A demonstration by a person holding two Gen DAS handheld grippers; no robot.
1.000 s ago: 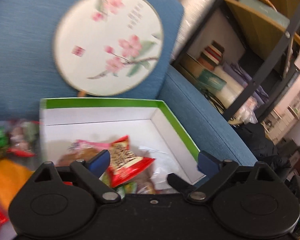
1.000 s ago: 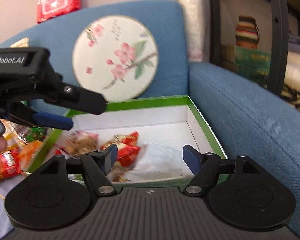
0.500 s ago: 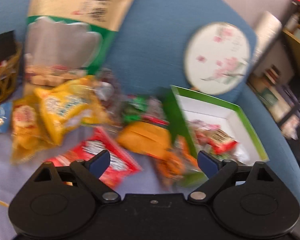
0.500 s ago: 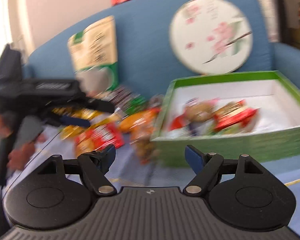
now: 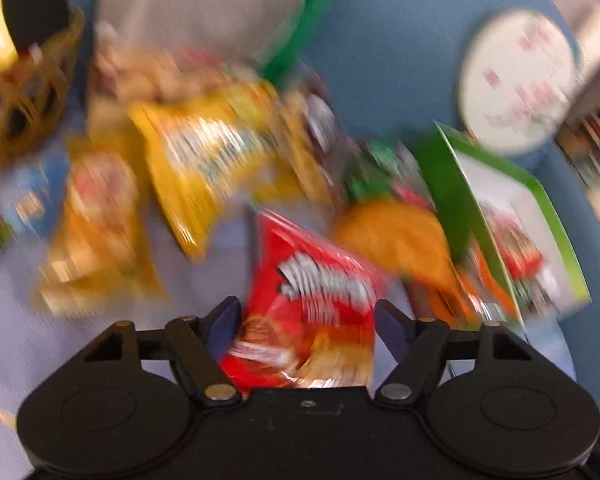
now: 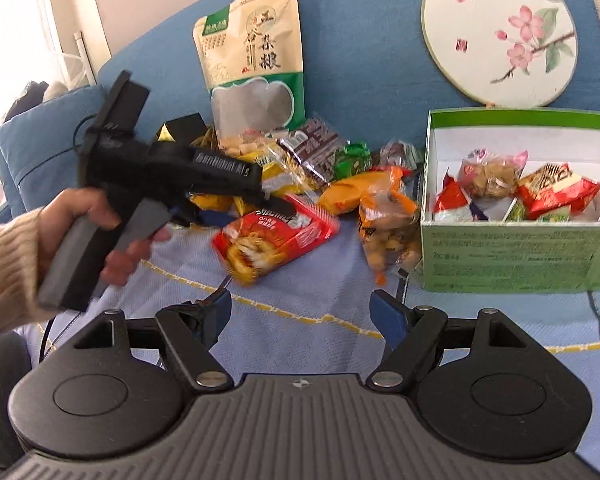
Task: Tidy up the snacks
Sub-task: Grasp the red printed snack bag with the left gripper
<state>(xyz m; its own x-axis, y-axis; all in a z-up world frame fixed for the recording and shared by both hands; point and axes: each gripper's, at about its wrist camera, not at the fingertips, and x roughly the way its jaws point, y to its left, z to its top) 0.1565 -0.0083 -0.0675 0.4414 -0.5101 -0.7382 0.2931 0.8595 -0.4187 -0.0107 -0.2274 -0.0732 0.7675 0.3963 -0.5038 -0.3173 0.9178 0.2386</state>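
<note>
Blue sofa (image 6: 364, 40) carries a light blue cloth (image 6: 300, 288) on its seat. Green-rimmed box (image 6: 512, 256) sits at the right and already contains several snack packets. Loose snacks lie in a pile (image 6: 312, 160) left of the box. Red snack bag (image 6: 276, 236) lies on the cloth near the pile's front edge. Left tool (image 5: 306, 320) is wide open, fingers on either side of the red bag with no firm grip. Right tool (image 6: 300, 312) is wide open and holds nothing.
</note>
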